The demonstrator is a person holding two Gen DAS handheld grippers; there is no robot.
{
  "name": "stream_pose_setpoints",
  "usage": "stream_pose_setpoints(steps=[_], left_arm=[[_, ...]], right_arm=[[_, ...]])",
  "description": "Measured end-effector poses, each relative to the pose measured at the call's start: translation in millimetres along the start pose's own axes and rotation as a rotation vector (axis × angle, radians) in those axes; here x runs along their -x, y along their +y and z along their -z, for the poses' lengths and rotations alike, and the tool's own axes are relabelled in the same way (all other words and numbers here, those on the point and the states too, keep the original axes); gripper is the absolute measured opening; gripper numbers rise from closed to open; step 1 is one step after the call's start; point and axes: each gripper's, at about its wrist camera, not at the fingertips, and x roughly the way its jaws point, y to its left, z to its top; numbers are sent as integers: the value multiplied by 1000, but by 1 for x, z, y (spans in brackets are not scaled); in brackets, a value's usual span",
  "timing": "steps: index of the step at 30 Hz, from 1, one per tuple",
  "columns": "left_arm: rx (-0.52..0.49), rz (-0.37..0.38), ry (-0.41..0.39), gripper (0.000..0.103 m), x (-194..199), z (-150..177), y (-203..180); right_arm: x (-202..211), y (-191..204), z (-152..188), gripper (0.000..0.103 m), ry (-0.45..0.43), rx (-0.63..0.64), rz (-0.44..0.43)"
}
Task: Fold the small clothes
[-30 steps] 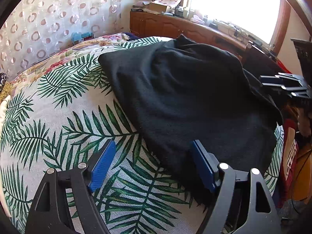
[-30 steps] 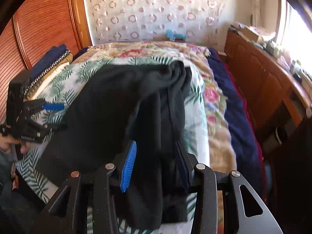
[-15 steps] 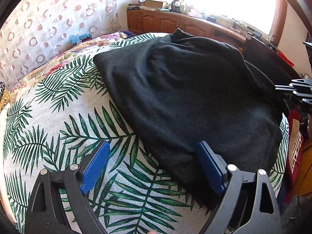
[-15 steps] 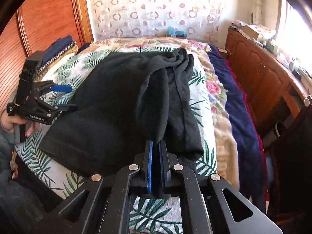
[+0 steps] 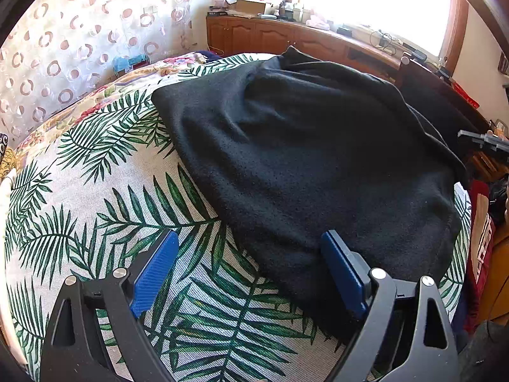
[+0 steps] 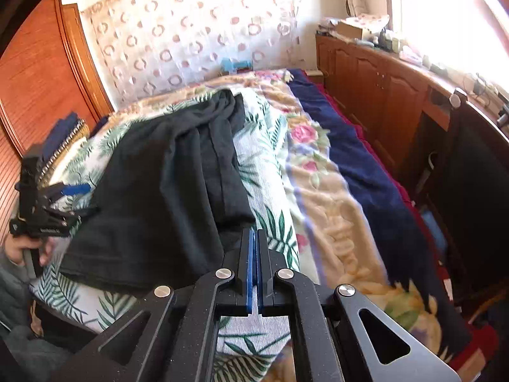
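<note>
We have the black garment [image 5: 311,165] spread over the near end of the bed [image 5: 95,197], still rumpled and unfolded. Our left gripper [image 5: 248,273] gapes wide at its near corner, gripping nothing. Our right gripper [image 6: 254,242] is clenched, seemingly pinching the cloth's edge, though blur hides contact. Every fold remains.

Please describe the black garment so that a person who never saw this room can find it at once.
Look at the bed, then at its palm-leaf cover. The black garment lies spread on that cover. It is the only plain black cloth there; the bedding beside it is flowered or navy blue.
</note>
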Motion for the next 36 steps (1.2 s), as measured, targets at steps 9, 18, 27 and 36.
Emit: stream_pose_setpoints(steps=[9,18,27,36], left_arm=[[0,0,0,91,0,0,0],[0,0,0,91,0,0,0],[0,-2,0,91,-1,-1,-1],[30,14,-51,90,23,6,-13]], right_arm=[[-33,52,-52,44,-75,133,-83],[-107,63,-76,3,23,212,-93],[-97,-8,-76,4,4,38,24],[-62,31,-46,47,-39,112,22]])
